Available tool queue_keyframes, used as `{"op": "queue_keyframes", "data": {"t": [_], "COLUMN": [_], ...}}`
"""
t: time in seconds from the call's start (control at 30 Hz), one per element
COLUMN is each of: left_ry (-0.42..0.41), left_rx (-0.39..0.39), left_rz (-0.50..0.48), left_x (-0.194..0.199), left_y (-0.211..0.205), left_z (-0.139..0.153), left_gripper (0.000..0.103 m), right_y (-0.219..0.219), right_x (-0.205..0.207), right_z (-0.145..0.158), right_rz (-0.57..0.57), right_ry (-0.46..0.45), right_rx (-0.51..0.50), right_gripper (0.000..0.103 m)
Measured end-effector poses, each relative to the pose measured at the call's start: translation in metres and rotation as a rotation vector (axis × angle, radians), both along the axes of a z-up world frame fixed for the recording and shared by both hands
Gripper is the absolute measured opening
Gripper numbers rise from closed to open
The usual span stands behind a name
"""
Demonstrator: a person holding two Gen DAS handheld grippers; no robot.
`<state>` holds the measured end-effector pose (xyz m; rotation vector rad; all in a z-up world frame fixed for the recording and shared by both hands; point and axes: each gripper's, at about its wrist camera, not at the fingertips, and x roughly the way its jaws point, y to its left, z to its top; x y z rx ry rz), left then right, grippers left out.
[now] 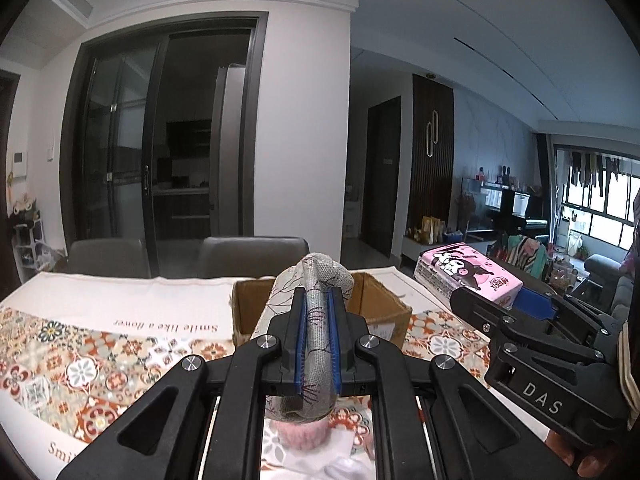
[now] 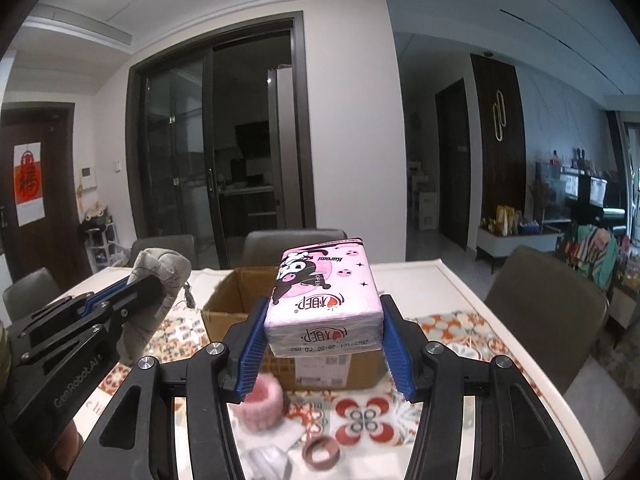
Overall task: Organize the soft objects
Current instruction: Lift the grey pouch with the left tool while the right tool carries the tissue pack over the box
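My left gripper (image 1: 318, 312) is shut on a grey cloth pouch with a branch print (image 1: 316, 280), held up above the table in front of an open cardboard box (image 1: 384, 312). The same pouch (image 2: 160, 268) and left gripper (image 2: 116, 300) show at the left of the right wrist view. My right gripper (image 2: 324, 332) is shut on a pink pack of tissues with a cartoon print (image 2: 324, 292), held above the near wall of the box (image 2: 224, 300). In the left wrist view that pack (image 1: 472, 272) sits at the right, in the right gripper (image 1: 496, 304).
A patterned tablecloth (image 1: 100, 344) covers the table. Below the grippers lie a pink fluffy roll (image 2: 262, 400), a brown tape ring (image 2: 320, 452) and a clear wrapped item (image 2: 268, 460). Grey chairs (image 1: 252, 252) stand behind the table, another chair (image 2: 548, 312) at its right.
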<state>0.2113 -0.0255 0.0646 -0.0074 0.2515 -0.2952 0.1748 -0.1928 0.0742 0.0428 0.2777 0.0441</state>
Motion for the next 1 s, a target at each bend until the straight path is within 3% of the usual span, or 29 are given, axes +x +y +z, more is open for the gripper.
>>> {"op": "queue_keyframes", "data": {"t": [0.53,1.0], "left_ry": [-0.015,0.066], "left_rx": [0.023,0.065], "left_rz": [0.007,0.011], "left_x": [0.058,0.111], "left_y": [-0.011,-0.024], "left_z": [0.004,-0.016], "left_gripper": [0.012,0.012], "right_y": [0.004,-0.008], "right_x": [0.055,0.113], "right_z": [0.000,-0.020], "right_rz": [0.047,0.046], "right_ry": [-0.020,0.042], "right_rx": [-0.010,-0.001], "right_gripper": [0.054,0.054]}}
